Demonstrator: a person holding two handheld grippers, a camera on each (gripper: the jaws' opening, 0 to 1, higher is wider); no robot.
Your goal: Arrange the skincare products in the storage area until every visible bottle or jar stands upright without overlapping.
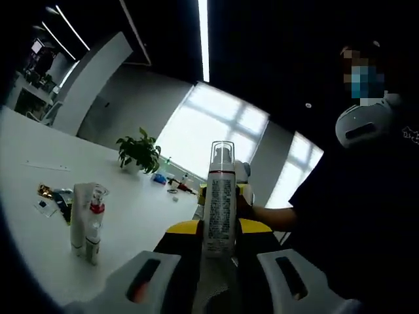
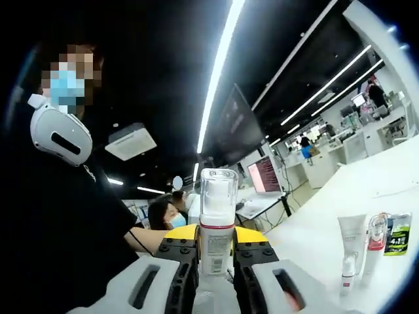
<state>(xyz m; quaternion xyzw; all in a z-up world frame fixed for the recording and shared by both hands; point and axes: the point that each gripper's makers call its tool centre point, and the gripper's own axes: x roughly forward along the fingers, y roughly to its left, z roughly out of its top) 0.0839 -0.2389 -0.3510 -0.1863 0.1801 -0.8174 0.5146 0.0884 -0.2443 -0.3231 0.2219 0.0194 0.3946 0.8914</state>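
A white pump bottle point(image 1: 219, 209) with a clear cap and a red band stands upright between the yellow-tipped black jaws of my left gripper point(image 1: 219, 232), which is shut on it, above the table. Just behind it are a hand point(image 1: 247, 208) and a yellow part of the other gripper. In the right gripper view the same kind of bottle point(image 2: 216, 235) sits clamped in my right gripper point(image 2: 216, 243). On the white table point(image 1: 131, 203) a white tube point(image 1: 80, 219) and a small red-collared bottle point(image 1: 95, 226) stand side by side, the tube point(image 2: 351, 248) and the bottle point(image 2: 374, 245).
A green-black sachet point(image 2: 397, 235) stands beside the tube pair. Small packets point(image 1: 55, 199) lie further left on the table. A potted plant point(image 1: 139, 152) and small items point(image 1: 173, 183) sit at the far edge. The person stands close by; other people sit at desks behind.
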